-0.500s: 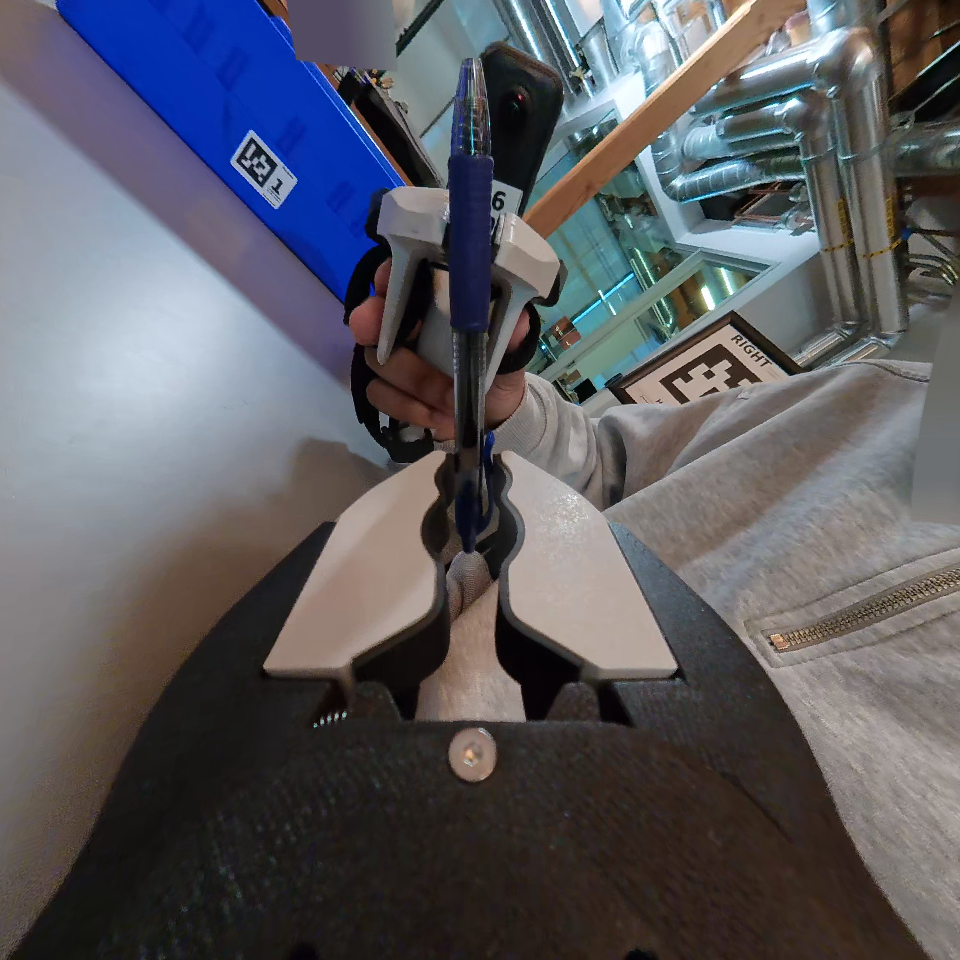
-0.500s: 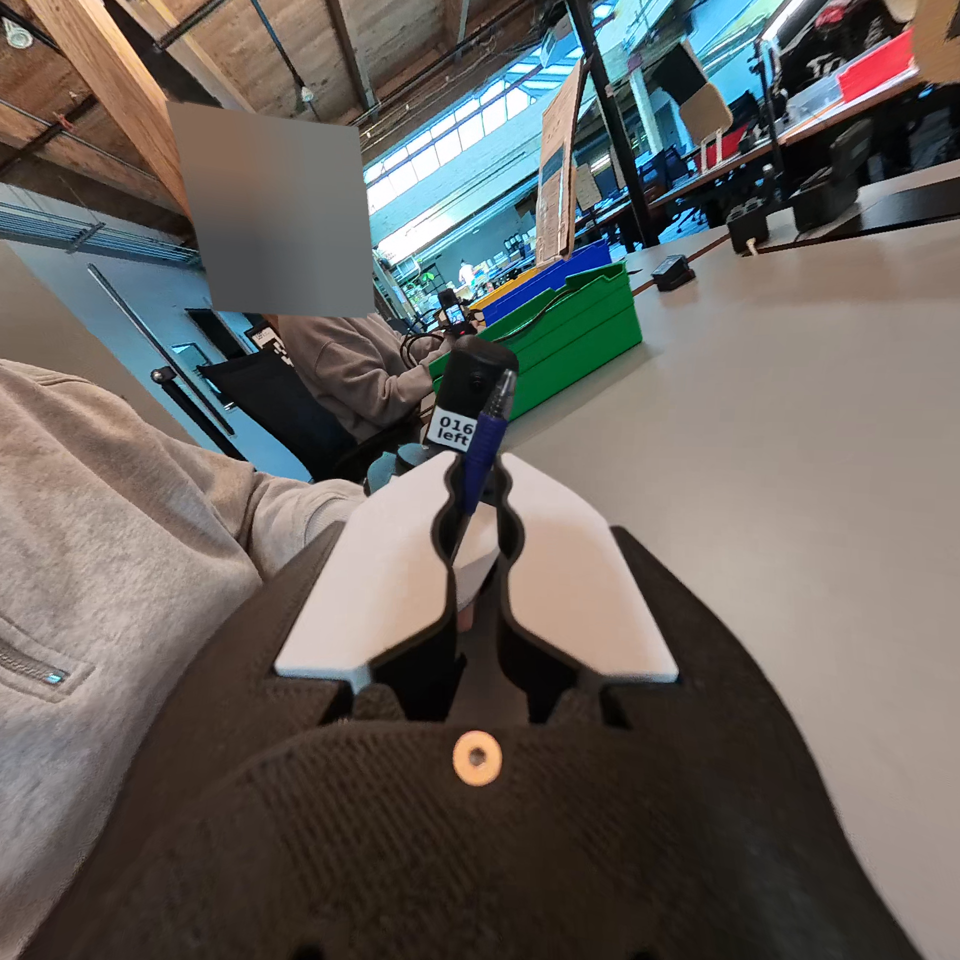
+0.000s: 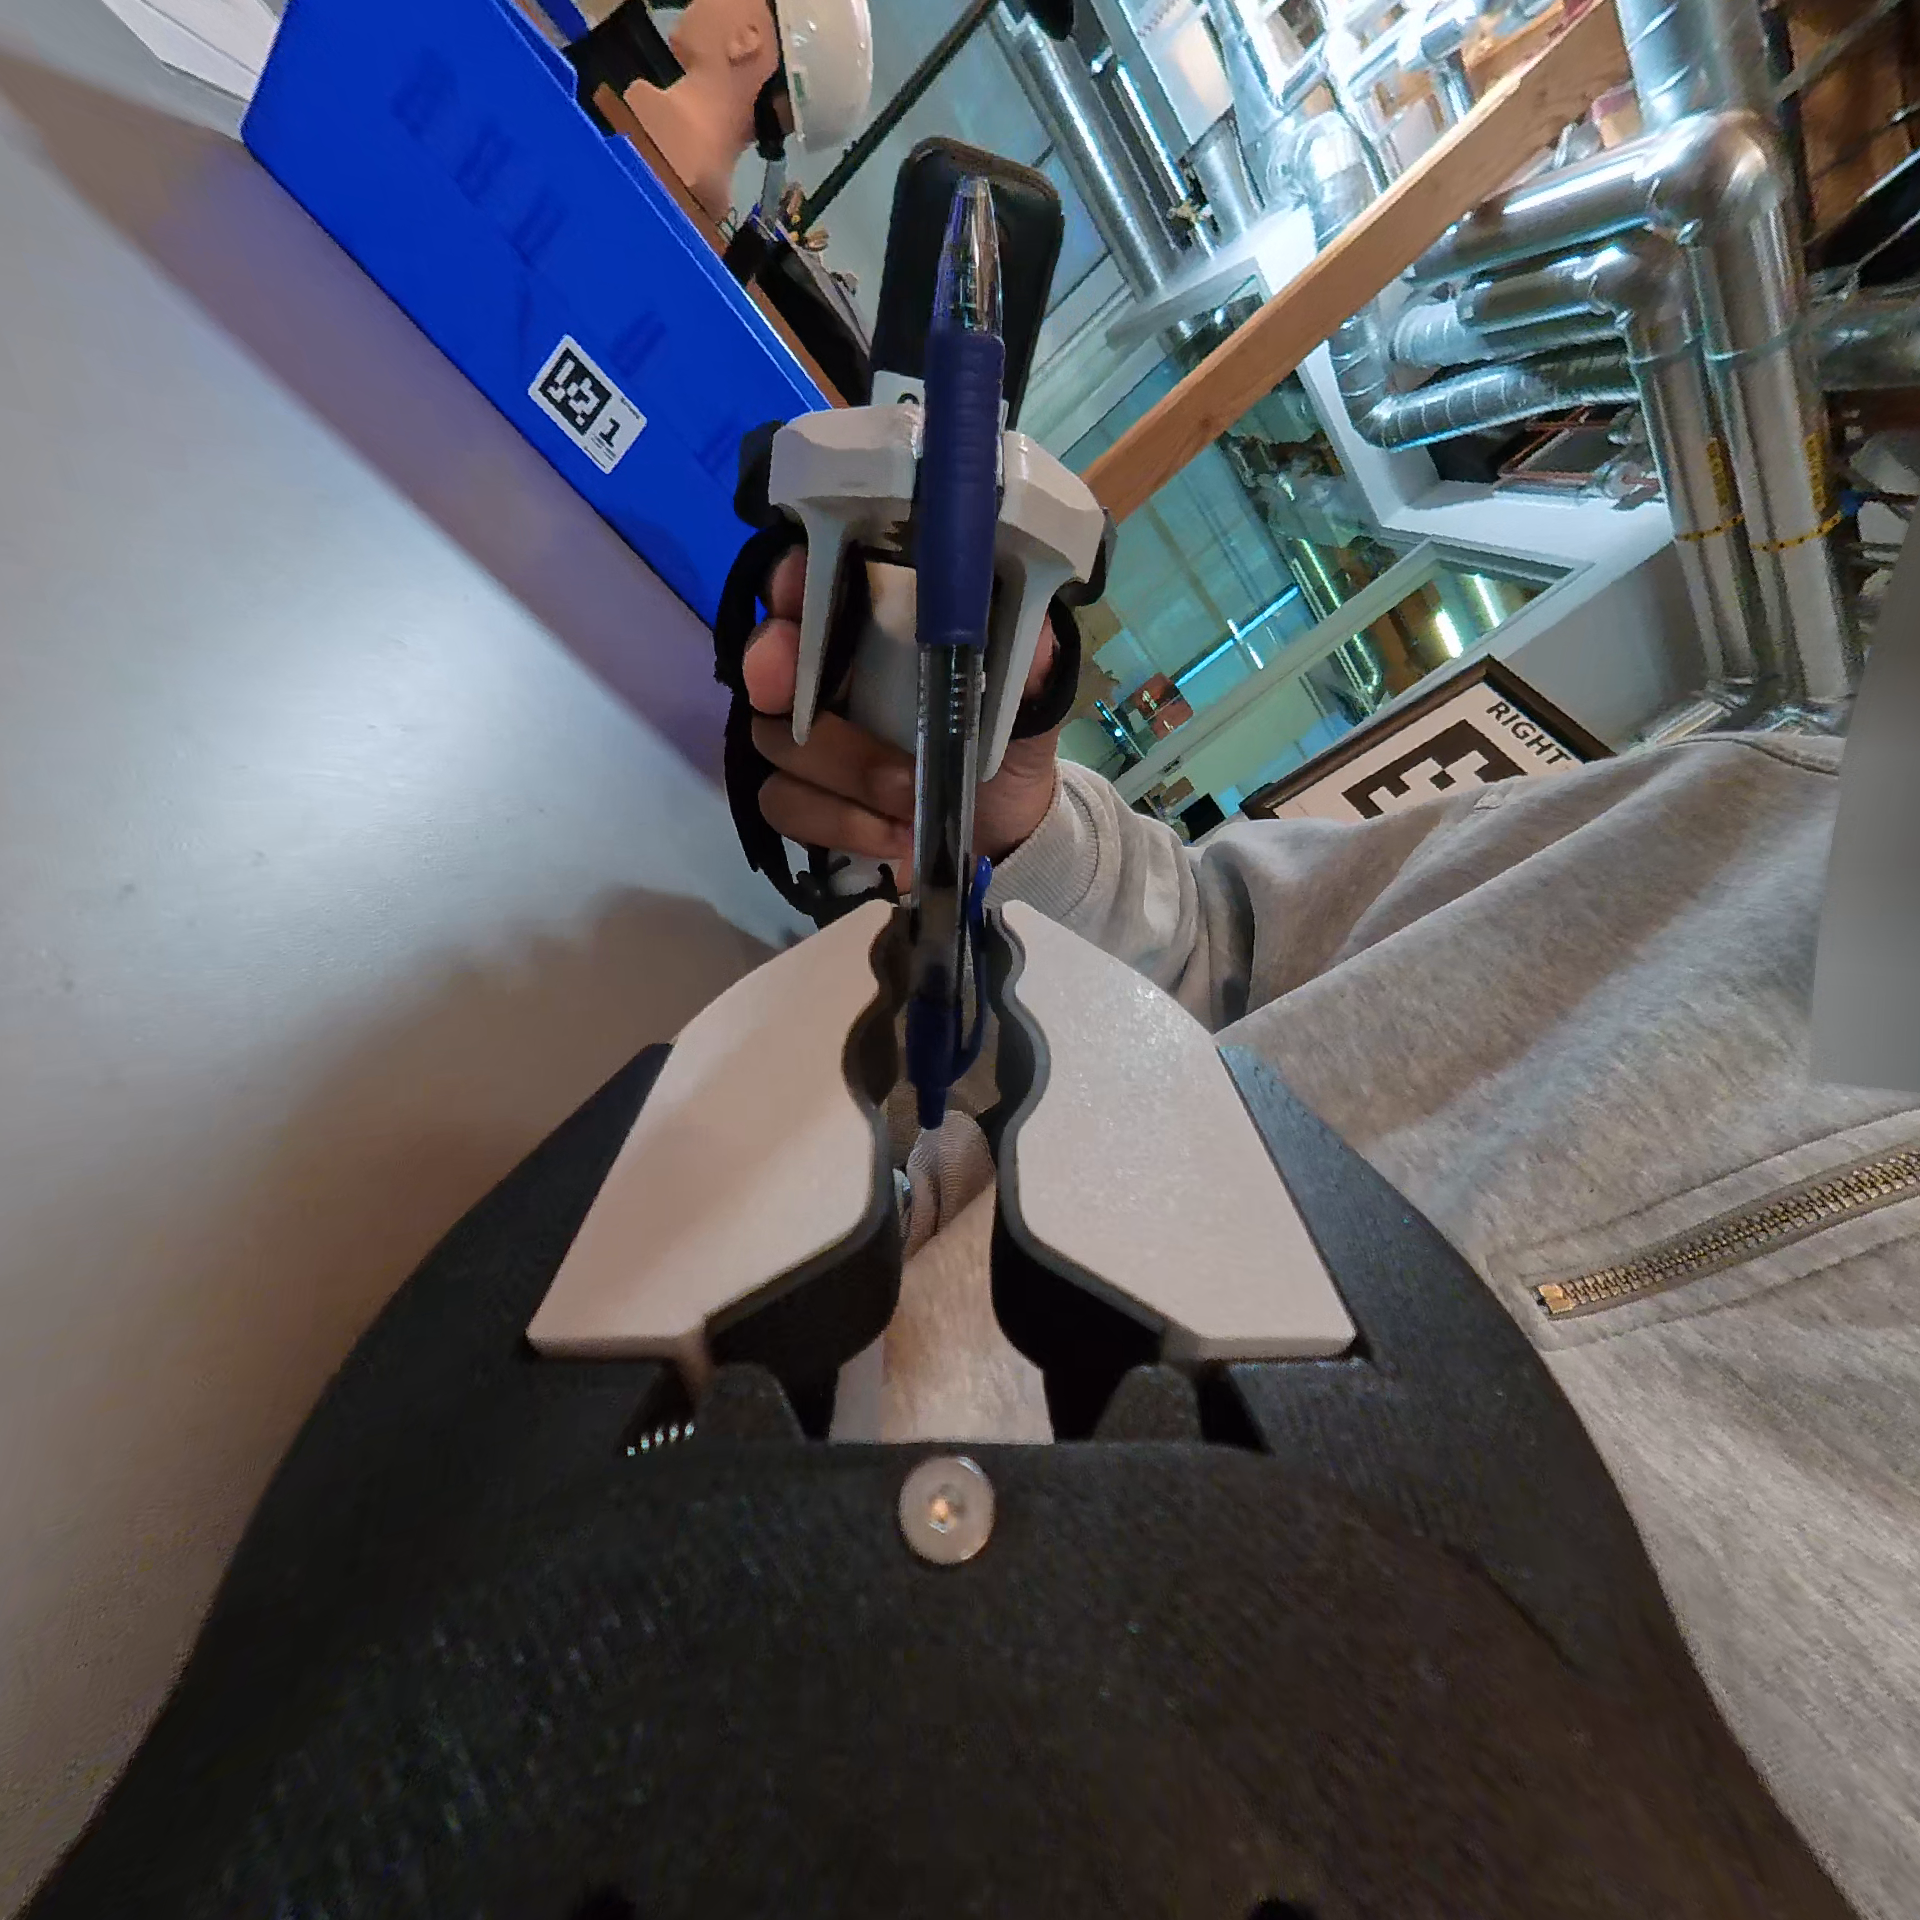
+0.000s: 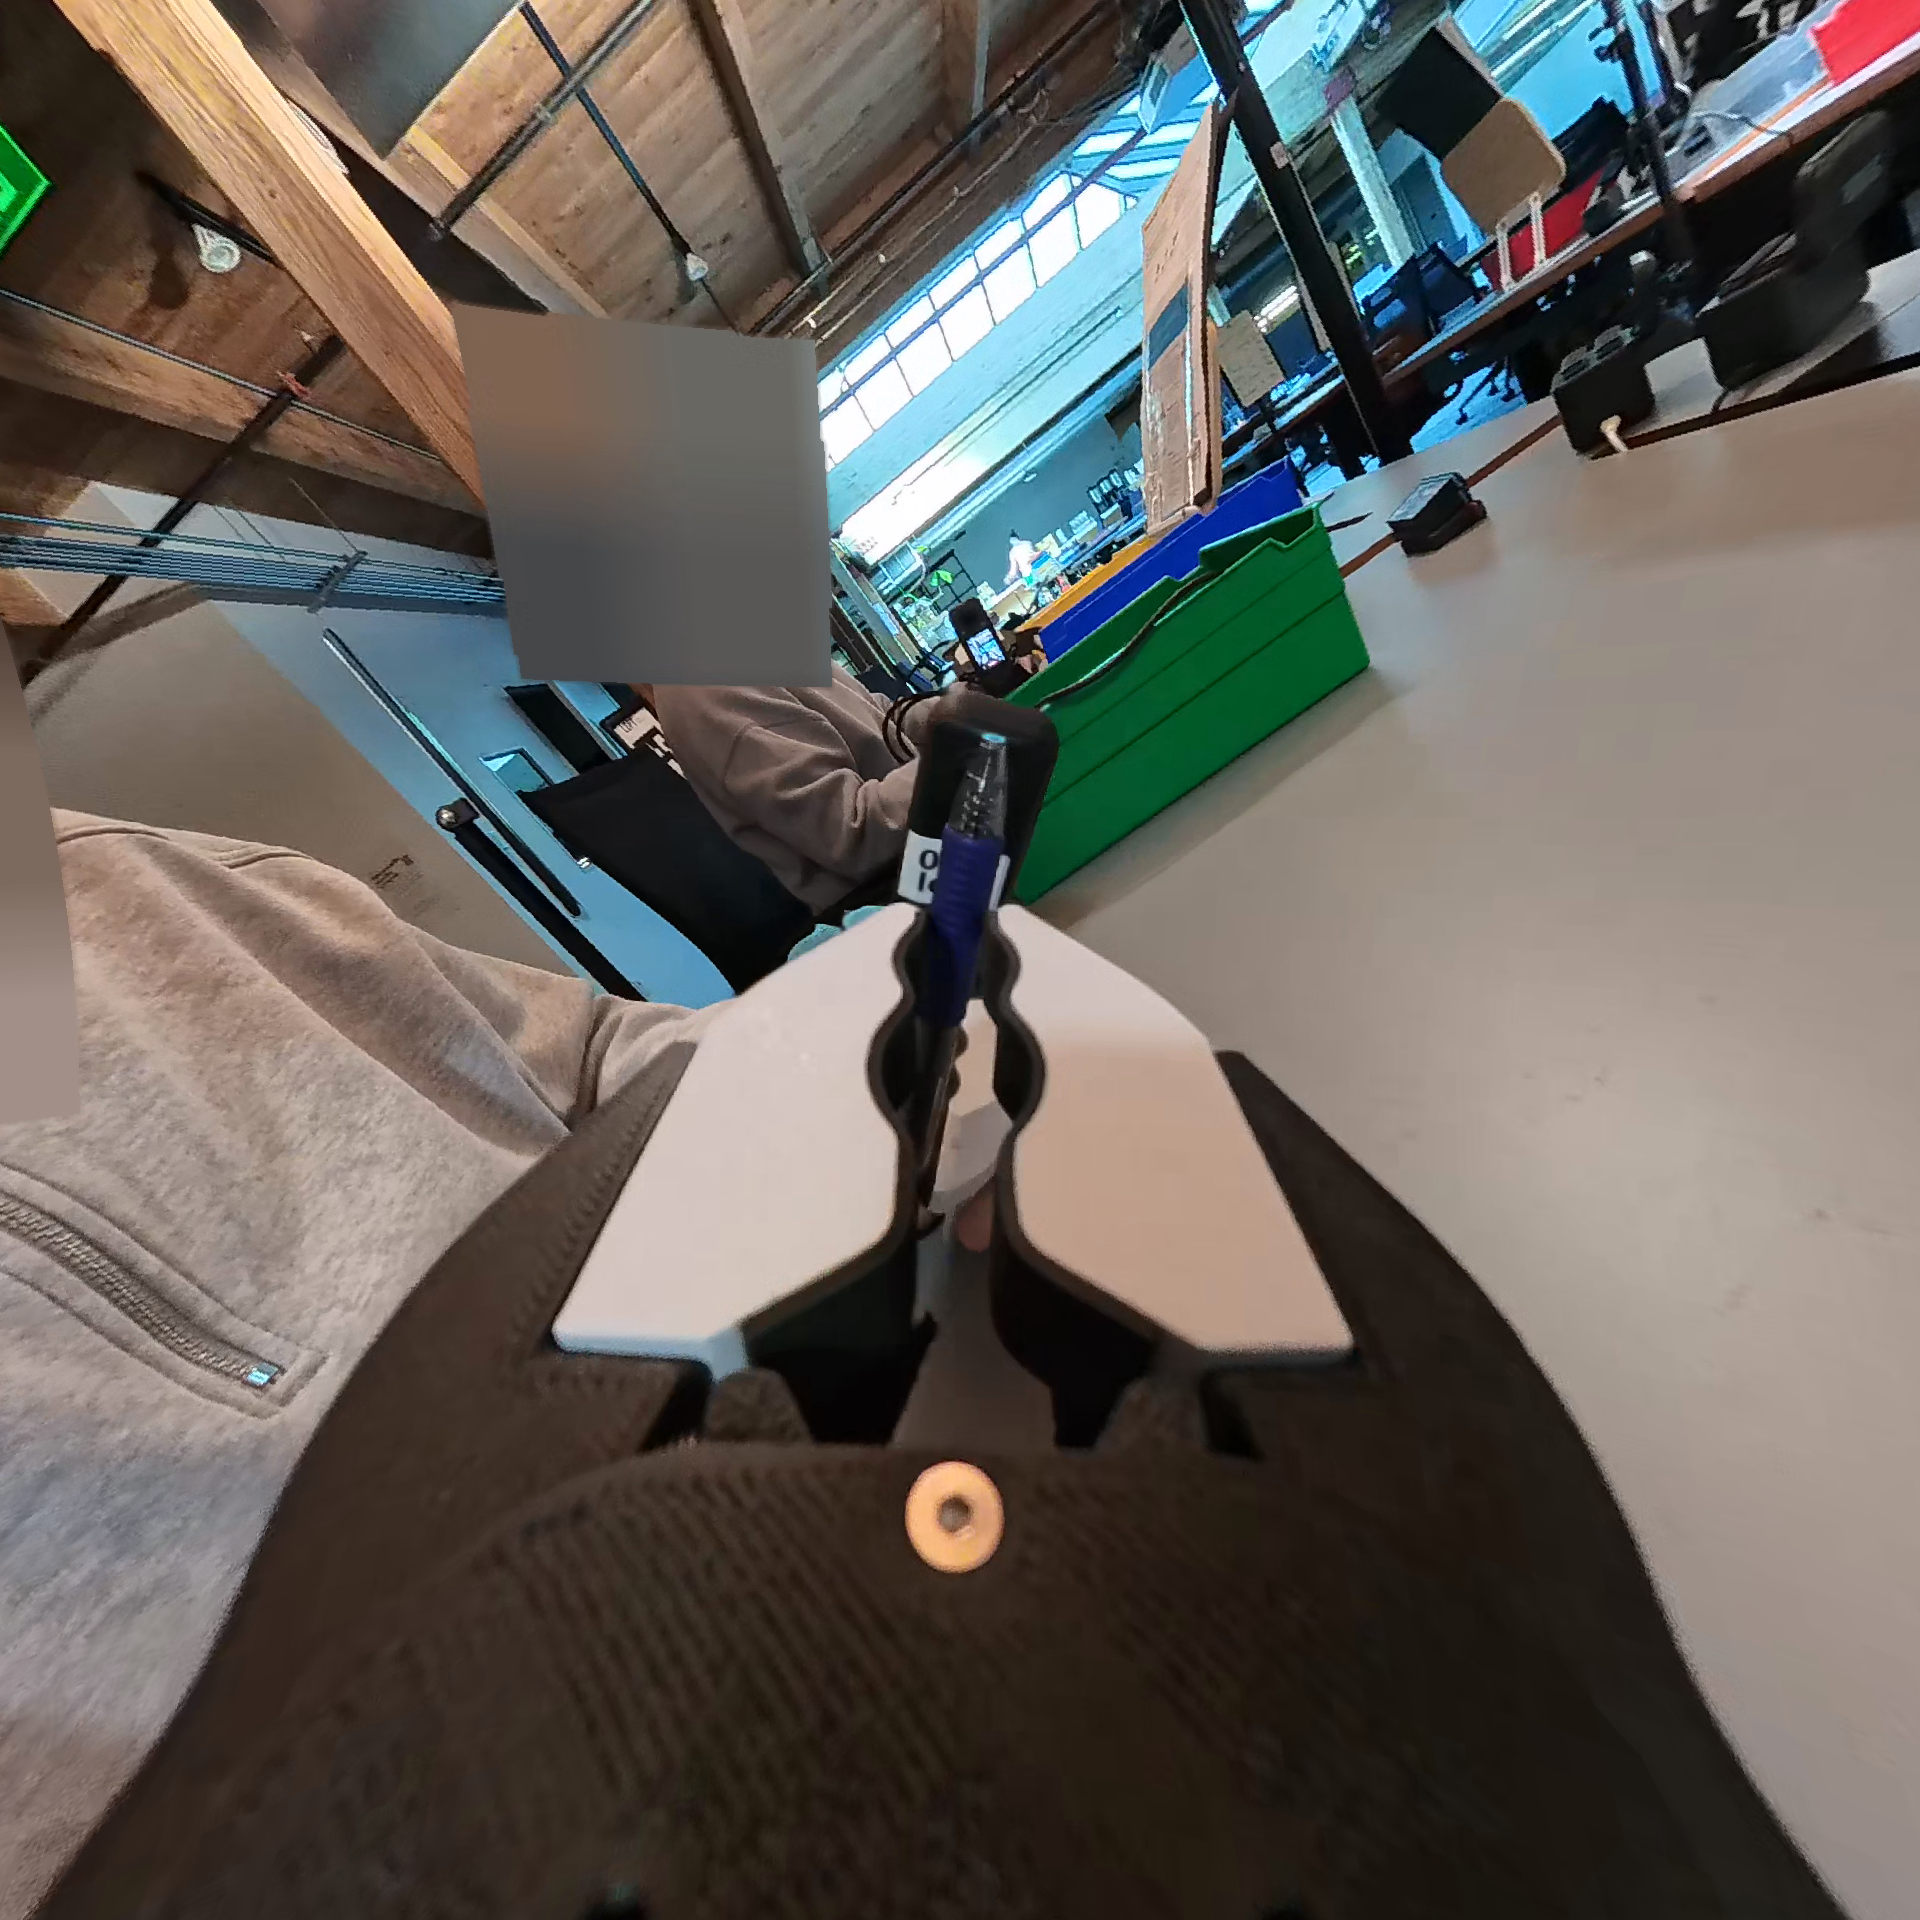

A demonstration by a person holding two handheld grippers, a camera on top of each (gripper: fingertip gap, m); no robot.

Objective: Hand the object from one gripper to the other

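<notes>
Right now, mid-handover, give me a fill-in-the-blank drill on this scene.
1. The pen has a rubber sleeve coloured ___.
2. The left claw flanks the pen's ___ end.
3. The right claw is shut on the ___.
4. In the right wrist view, the nearest bin on the table is ___.

Missing words: blue; clip; pen; green.

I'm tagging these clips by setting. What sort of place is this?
Probably a shared workshop or lab in an industrial loft. Silver ducts and timber ceiling beams run exposed overhead, and a long grey table carries green and blue storage bins, with more cluttered workbenches behind.
</notes>
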